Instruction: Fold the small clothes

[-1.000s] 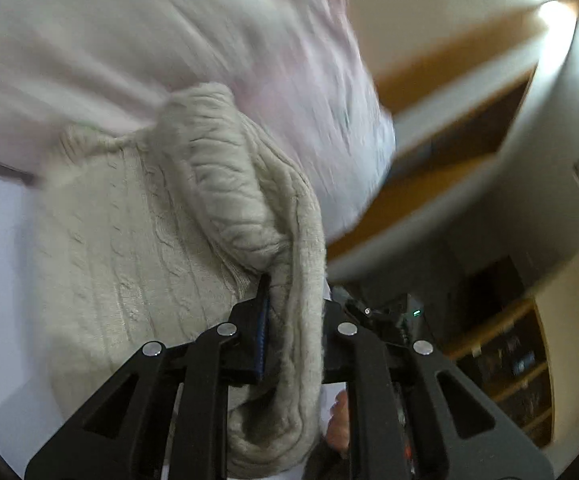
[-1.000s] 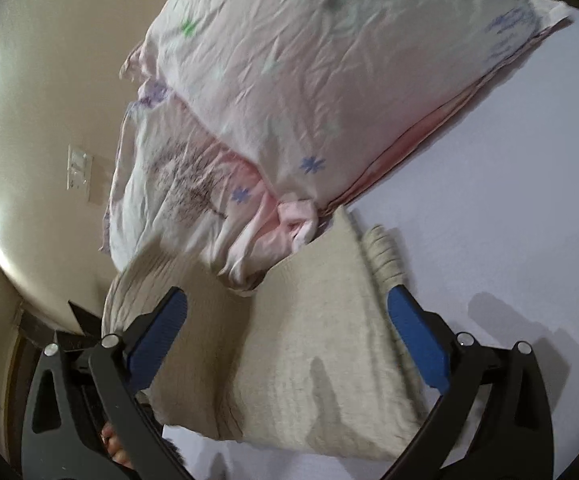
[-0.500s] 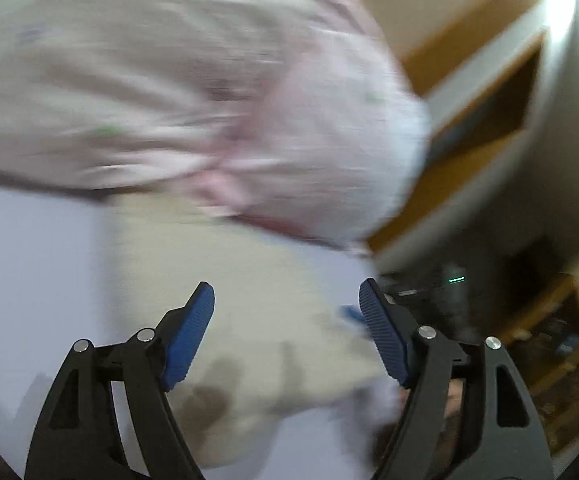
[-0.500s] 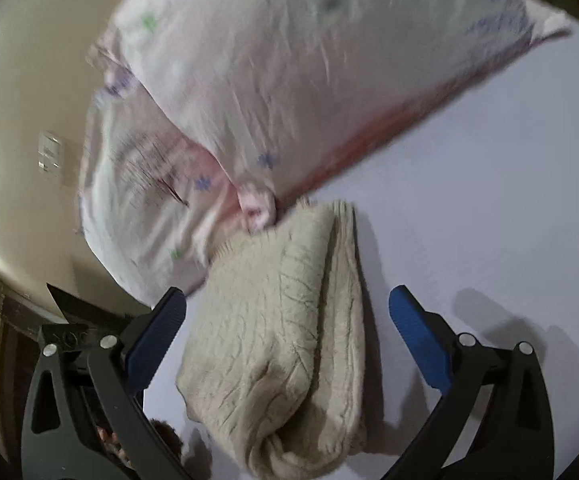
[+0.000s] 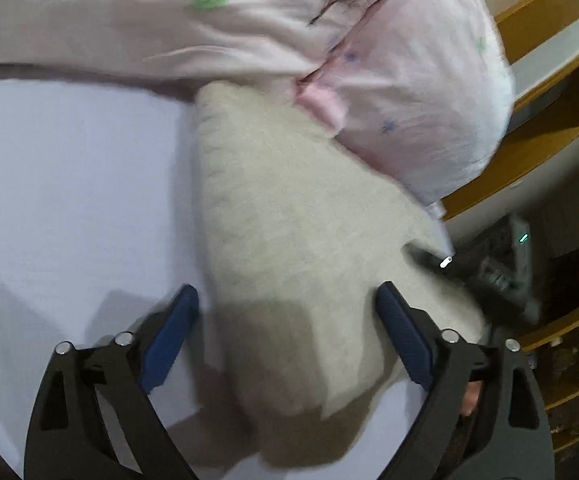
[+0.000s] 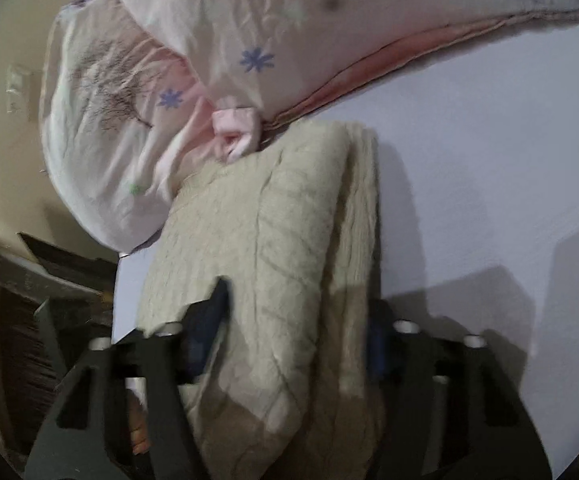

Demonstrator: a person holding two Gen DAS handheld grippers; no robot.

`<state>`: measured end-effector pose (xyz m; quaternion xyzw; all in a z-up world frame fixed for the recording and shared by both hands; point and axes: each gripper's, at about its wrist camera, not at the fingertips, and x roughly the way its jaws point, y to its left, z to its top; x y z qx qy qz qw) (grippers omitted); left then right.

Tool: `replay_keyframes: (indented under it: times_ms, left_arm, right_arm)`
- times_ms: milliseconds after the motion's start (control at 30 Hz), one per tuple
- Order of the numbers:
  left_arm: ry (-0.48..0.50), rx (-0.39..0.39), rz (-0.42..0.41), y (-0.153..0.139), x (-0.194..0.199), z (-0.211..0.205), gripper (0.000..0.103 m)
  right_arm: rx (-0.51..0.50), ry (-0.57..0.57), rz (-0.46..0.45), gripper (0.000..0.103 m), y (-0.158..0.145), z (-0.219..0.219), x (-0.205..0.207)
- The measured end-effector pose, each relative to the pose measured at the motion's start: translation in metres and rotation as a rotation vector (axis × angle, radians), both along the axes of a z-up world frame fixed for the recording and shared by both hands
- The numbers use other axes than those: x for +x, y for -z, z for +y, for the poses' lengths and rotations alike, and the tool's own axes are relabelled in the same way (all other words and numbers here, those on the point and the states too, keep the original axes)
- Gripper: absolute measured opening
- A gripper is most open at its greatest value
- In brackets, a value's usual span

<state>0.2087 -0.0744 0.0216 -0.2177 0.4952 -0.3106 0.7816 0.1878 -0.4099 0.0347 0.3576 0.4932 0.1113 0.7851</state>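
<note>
Pale lavender bed sheet (image 5: 69, 184) carried everything in view. Pink patterned pillows (image 6: 217, 36) lay along its far edge, one reaching the corner. Folded cream cable-knit sweater (image 6: 273, 248) lay flat on the sheet at that corner, its far end touching the pillows. Left gripper (image 5: 285, 332) stood released, jaws spread wide over the sweater's near end, nothing held. Right gripper (image 6: 293, 328) had its jaws against both sides of the folded sweater; blur prevented telling whether it was clamped.
</note>
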Motion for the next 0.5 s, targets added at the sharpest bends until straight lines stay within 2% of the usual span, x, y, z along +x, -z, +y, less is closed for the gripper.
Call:
replay_keyframes:
  times_ms: [67, 100, 133, 167, 267, 300, 367, 400, 433, 500]
  left_arm:
    - [0.001, -0.003, -0.005, -0.001, 0.001, -0.002, 0.060]
    - [0.018, -0.010, -0.013, -0.005, 0.001, 0.001, 0.048]
    - [0.035, -0.026, -0.023, -0.010, -0.001, 0.007, 0.043]
    - [0.063, -0.047, -0.045, -0.018, -0.007, 0.019, 0.042]
    - [0.072, -0.006, -0.165, -0.044, -0.028, 0.046, 0.042]
    - [0.062, 0.018, -0.193, -0.048, -0.033, 0.057, 0.044]
    - [0.012, 0.162, -0.222, -0.046, -0.033, 0.069, 0.054]
    - [-0.019, 0.231, -0.226, -0.044, -0.033, 0.072, 0.057]
    - [-0.066, 0.301, -0.225, -0.039, -0.036, 0.081, 0.058]
    - [-0.113, 0.290, -0.243, -0.045, -0.045, 0.090, 0.063]
  right_arm:
    - [0.015, 0.005, -0.040, 0.038, -0.007, 0.004, -0.006]
    - [0.031, -0.001, -0.070, 0.038, -0.014, 0.007, -0.009]
    - [0.056, -0.013, -0.101, 0.036, -0.021, 0.011, -0.012]
    - [0.080, -0.044, -0.136, 0.035, -0.030, 0.017, -0.014]
    - [0.087, -0.119, -0.184, 0.035, -0.039, 0.045, -0.012]
    - [0.041, -0.159, -0.182, 0.037, -0.038, 0.062, -0.007]
    - [-0.102, -0.189, -0.135, 0.047, -0.031, 0.084, 0.003]
    - [-0.186, -0.172, -0.115, 0.047, -0.030, 0.090, 0.004]
    - [-0.199, -0.150, -0.117, 0.049, -0.031, 0.089, 0.000]
    - [-0.139, -0.114, -0.156, 0.053, -0.040, 0.080, -0.015]
